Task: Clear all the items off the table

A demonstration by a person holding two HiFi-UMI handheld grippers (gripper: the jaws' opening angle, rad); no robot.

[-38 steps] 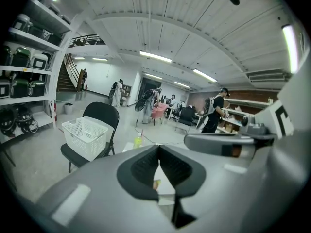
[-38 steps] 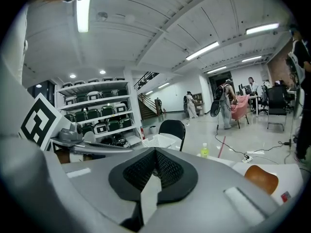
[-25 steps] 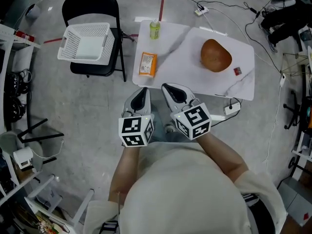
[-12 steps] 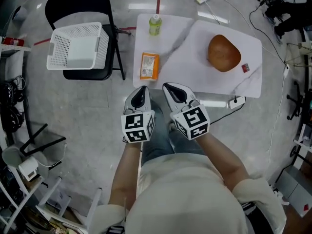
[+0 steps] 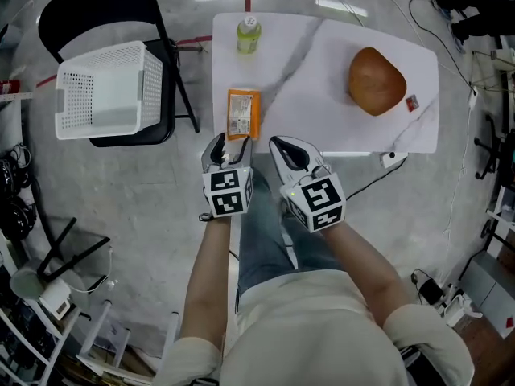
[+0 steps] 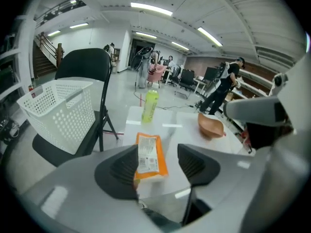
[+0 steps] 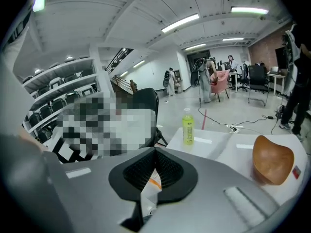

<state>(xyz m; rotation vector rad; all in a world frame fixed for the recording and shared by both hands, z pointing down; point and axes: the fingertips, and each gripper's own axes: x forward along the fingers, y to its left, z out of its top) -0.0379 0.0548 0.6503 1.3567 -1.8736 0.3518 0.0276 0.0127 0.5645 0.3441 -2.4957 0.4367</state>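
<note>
The left hand-held gripper has just been opening, empty, near the orange packet. The right hand-held gripper is pressed together.

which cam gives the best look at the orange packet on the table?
Left gripper view: the orange packet is close and large, label side up, print nearly readable. Head view shows the packet whole from above, but small. Right gripper view shows only a thin sliver of it.
</note>
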